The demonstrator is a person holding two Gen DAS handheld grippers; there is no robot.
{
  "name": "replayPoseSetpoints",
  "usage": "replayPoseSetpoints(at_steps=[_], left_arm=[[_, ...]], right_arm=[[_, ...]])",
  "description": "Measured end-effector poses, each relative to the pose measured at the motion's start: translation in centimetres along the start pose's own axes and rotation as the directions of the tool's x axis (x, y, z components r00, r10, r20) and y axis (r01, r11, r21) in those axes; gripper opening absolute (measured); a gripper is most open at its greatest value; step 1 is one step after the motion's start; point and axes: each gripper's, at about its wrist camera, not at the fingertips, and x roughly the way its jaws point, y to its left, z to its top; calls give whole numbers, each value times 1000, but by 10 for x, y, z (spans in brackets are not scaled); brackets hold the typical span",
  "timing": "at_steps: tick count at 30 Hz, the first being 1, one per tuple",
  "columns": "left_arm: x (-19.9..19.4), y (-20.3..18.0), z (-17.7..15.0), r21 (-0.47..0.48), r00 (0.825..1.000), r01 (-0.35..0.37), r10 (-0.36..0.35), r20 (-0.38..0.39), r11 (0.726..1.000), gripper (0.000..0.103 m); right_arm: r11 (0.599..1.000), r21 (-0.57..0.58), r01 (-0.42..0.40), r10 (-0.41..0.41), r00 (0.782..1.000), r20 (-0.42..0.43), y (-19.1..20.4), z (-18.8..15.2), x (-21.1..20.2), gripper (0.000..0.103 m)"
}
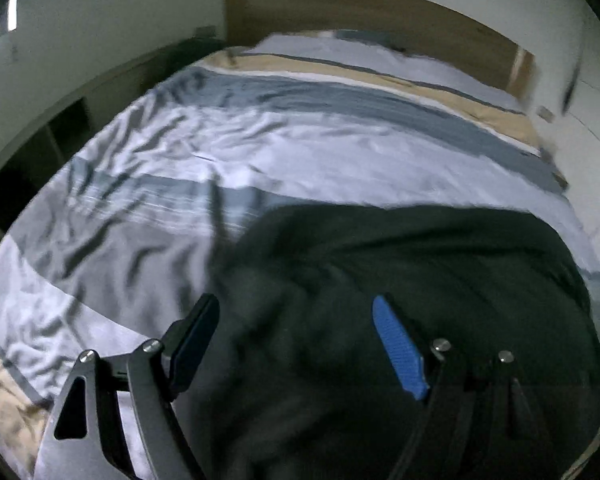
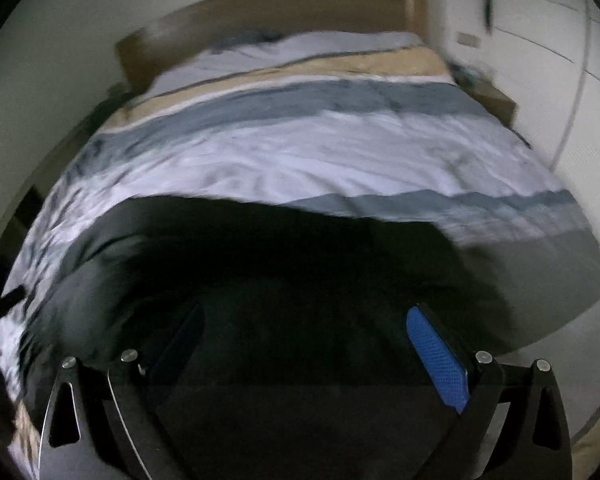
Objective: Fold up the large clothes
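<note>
Where both grippers gape: dark garment [image 1: 400, 264] lengthwise across bed [image 1: 260, 148]

No text, label, brand, number or sign can be read in either view. Both pictures are blurred and dim, and no lettering shows on any surface.

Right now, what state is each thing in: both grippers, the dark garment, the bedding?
Left gripper: open, above the garment, holding nothing.
Right gripper: open, above the garment, holding nothing.
Dark garment: lying on the bed's near end, rumpled.
Striped duvet: spread over the bed, wrinkled.
</note>
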Motion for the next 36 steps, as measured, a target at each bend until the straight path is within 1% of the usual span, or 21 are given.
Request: replayPoseSetpoints(at_steps=[2, 4, 6, 10, 14, 20, 24, 27, 33, 36], left_arm=[[-1, -14, -11, 27, 1000, 9, -9, -6, 1000, 79], [1, -28, -24, 42, 1000, 12, -10, -28, 999, 79], [7, -33, -37, 46, 998, 1, 2, -57, 999, 79], [8, -31, -52, 55, 998, -25, 29, -56, 998, 79], [5, -24, -61, 66, 998, -46, 49, -47, 997, 79], [0, -14, -69, 77, 996, -78, 81, -37, 994, 79], [-6, -9, -73, 82, 995, -88, 91, -38, 993, 79], [-8, -6, -75, 89, 994, -94, 98, -43, 992, 79], [-12, -1, -75, 94, 994, -92, 97, -55, 991, 79], [-14, 6, -74, 90, 995, -64, 70, -69, 994, 79]], right_arm=[[999, -24, -33, 33, 999, 4, 17, -9, -3, 100], [998, -55, -42, 43, 999, 10, 32, -19, -4, 100], [996, -64, -59, 58, 998, -7, 38, -27, -1, 100], [995, -85, -51, 47, 998, -50, 41, -43, 9, 100], [998, -27, -50, 48, 994, -95, 24, -57, 18, 101], [1000, 6, 18, -17, 993, -119, -3, -71, 17, 102], [997, -2, 80, -79, 988, -130, -19, -76, 12, 102], [994, 1, 107, -106, 985, -139, -31, -79, 9, 102], [988, 10, 151, -148, 977, -154, -53, -85, 0, 102], [987, 17, 162, -157, 974, -161, -62, -87, -4, 102]])
